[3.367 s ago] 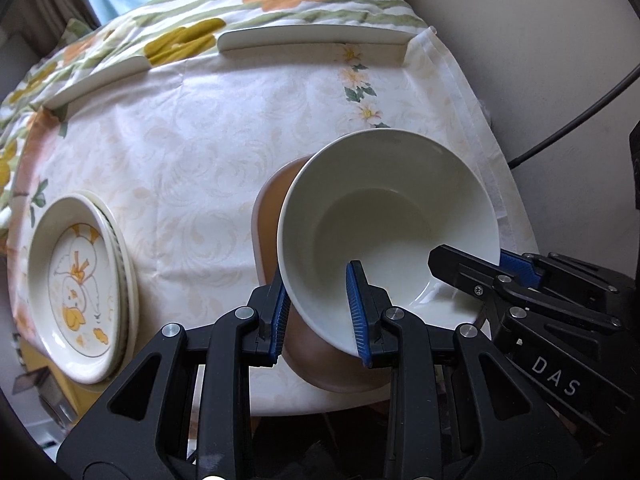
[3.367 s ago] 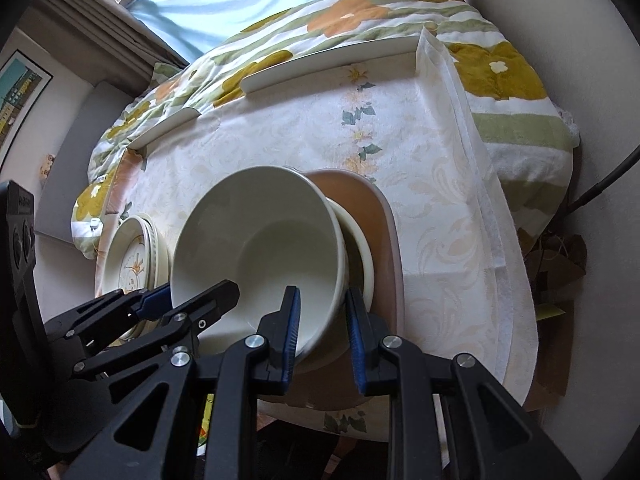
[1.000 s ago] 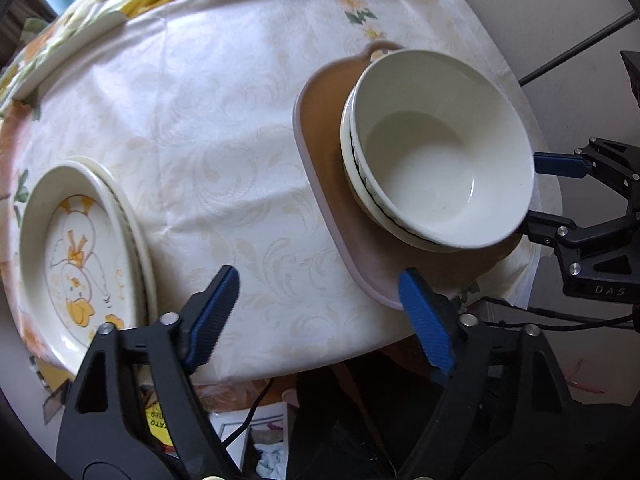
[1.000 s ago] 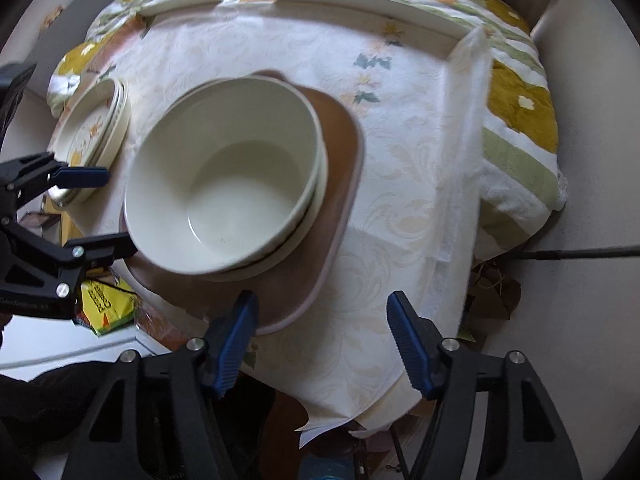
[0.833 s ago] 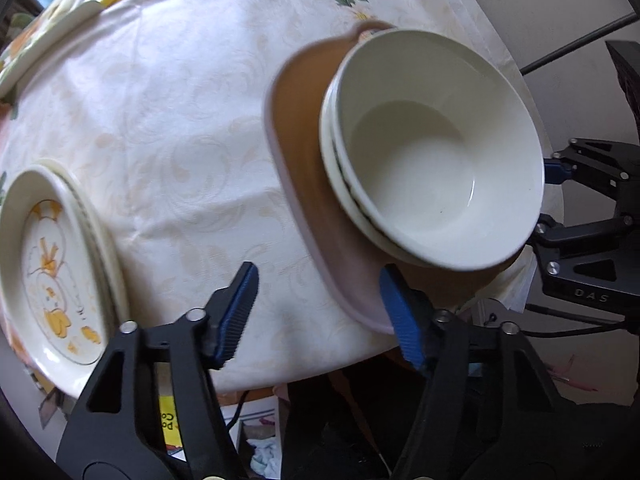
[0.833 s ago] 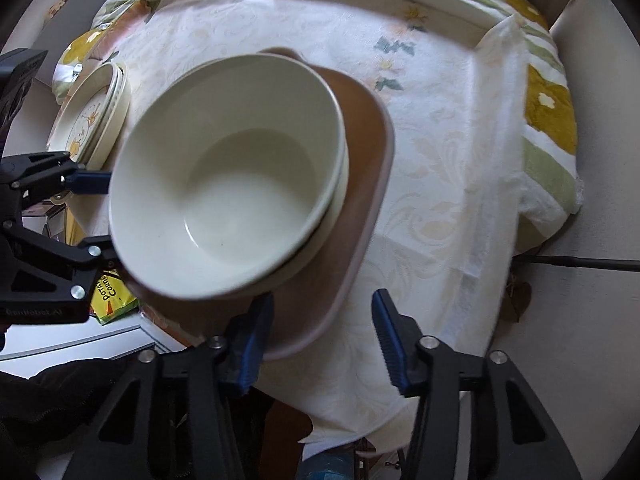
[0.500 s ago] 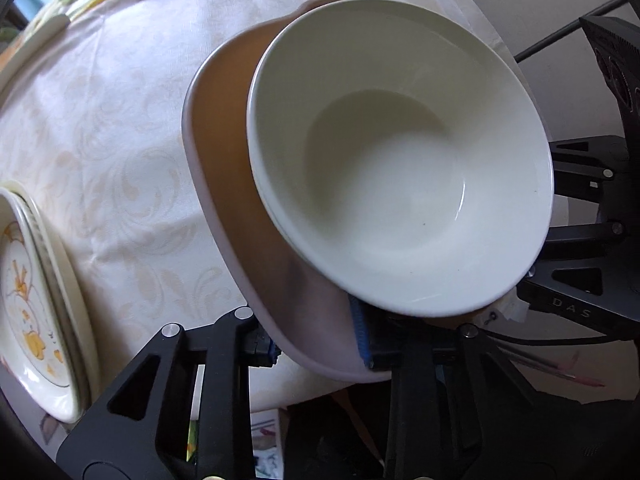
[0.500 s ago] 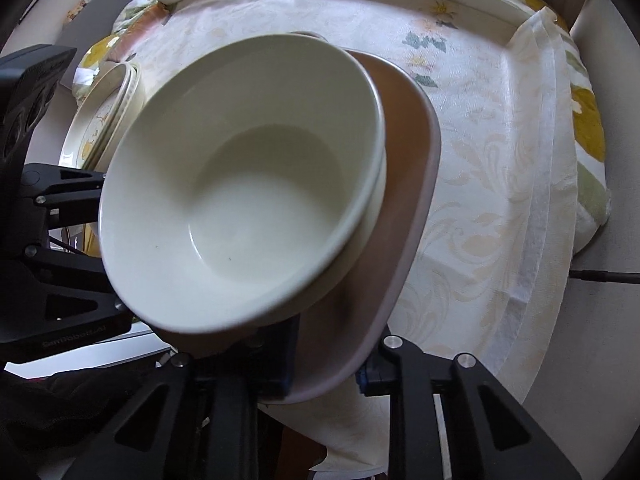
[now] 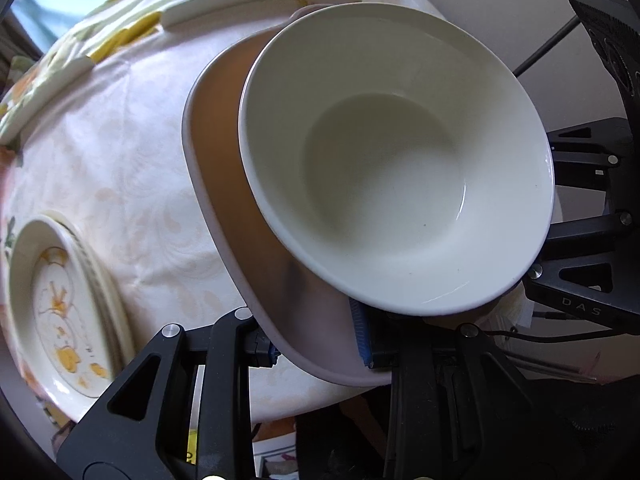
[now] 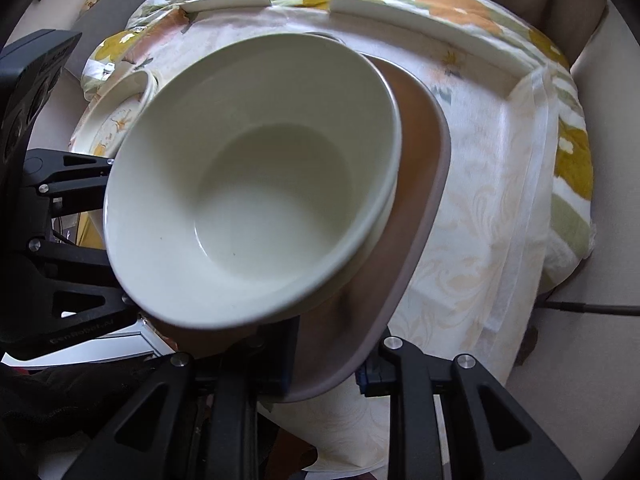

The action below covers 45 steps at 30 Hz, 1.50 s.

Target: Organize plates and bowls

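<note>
Left of the bench [image 9: 120, 168] sit the patterned plates [image 9: 60, 300]. A second ago we had both claws wide and clear; now the left claw [image 9: 316, 346] and right claw [image 10: 326, 372] each pinch the brown tray's [image 9: 216, 168] near rim, probably lifted, so the carry begins. Stacked bowls [image 9: 396, 160] ride on it, mouths up. The tray's long axis runs away from us.

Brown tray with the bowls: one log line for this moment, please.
left gripper: shut on tray | right gripper: shut on tray | bowls: stacked on tray
</note>
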Tool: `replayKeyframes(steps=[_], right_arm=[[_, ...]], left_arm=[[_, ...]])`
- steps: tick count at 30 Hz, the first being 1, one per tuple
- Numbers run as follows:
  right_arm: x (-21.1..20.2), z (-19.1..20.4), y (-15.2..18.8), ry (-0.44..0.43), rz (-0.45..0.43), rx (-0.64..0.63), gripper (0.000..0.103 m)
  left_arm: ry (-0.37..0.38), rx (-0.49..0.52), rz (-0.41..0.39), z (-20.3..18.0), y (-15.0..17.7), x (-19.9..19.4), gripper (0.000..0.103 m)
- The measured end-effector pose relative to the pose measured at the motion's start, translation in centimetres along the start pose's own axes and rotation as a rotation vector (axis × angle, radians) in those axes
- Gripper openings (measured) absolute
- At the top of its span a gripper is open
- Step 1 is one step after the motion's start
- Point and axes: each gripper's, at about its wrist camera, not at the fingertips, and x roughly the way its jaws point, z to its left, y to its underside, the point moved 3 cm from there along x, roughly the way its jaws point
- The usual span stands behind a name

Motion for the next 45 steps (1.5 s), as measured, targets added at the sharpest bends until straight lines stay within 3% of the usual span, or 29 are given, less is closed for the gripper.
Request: replayKeyframes(steps=[6, 11, 18, 24, 31, 45], right_arm=[[-3.4, 2.7, -2.3, 0.004, -0.043, -0.005, 0.021], [-4.5, 7.4, -5.2, 0.021, -0.064, -0.016, 0.021], [-2.2, 14.7, -9.4, -0.027, -0.050, -0.005, 0.021], [1.0, 19.7, -11.1, -0.052, -0.020, 0.015, 0.021], [3.3, 21.8, -11.4, -0.036, 0.003, 0.032, 0.021], [5.1, 22.0, -11.2, -0.038, 0.001, 0.100, 0.021]], left_arm=[[-0.020, 0.028, -0.057, 4.3, -0.4, -5.1, 0.025], [-0.020, 0.047, -0.082, 9.4, 1.0, -8.2, 0.025], [-0.035, 0.041, -0.032, 17.6, 5.6, -10.2, 0.025], [-0.024, 0.014, 0.011, 22.6, 9.2, -8.9, 0.025], [0.005, 0.016, 0.042, 25.0, 11.8, -7.1, 0.025], [0.024, 0.053, 0.081, 26.4, 10.9, -4.8, 0.025]])
